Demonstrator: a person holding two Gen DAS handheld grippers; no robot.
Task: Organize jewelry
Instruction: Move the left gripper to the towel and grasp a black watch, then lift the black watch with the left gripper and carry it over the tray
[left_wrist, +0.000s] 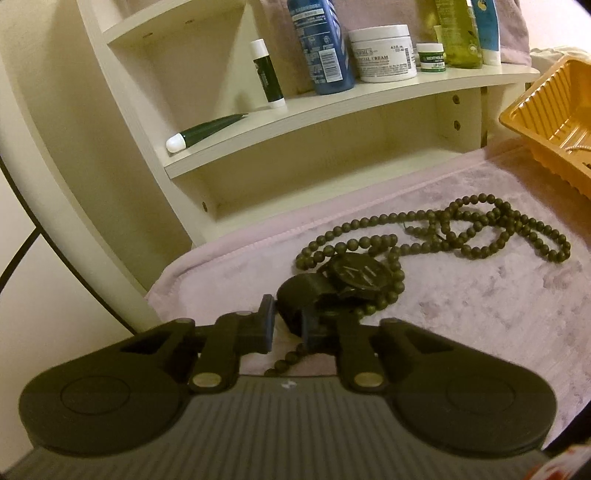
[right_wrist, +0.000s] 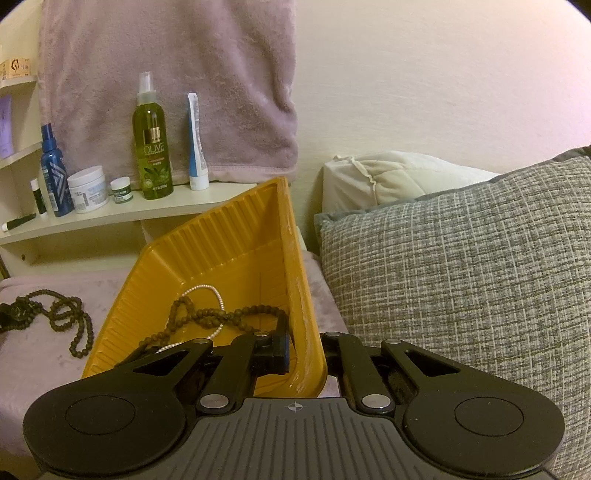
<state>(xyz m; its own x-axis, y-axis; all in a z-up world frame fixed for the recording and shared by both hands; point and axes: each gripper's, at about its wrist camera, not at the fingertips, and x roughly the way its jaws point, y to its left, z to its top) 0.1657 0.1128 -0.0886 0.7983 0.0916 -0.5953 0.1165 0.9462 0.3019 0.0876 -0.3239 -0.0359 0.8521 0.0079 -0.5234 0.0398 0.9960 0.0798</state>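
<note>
Shelf (right_wrist: 110, 216): at ten o'clock, cream.
Olive bottle (right_wrist: 153, 147): upright on shelf.
Cream jar (right_wrist: 88, 194): nine o'clock of bottle.
Towel (right_wrist: 166, 74): hanging behind.
Grey cushion (right_wrist: 461, 277): at three o'clock.

Yellow tray (left_wrist: 546, 110) cut off rightward.

I see a plush, matt pink towel (left_wrist: 461, 306) with a short fuzzy nap under everything. The dark bead necklace (left_wrist: 491, 229) on it looks like dull wood or stone, unpolished. The black watch (left_wrist: 354, 277) has a smooth, faintly glossy face and a matt strap. My yellow tray (right_wrist: 221, 251) is thin ribbed plastic with a soft sheen; a pearly strand (right_wrist: 207, 291) inside glints. The shelf (left_wrist: 332, 110) is smooth cream laminate. The grey cushion (right_wrist: 461, 266) is coarse woven cloth.
</note>
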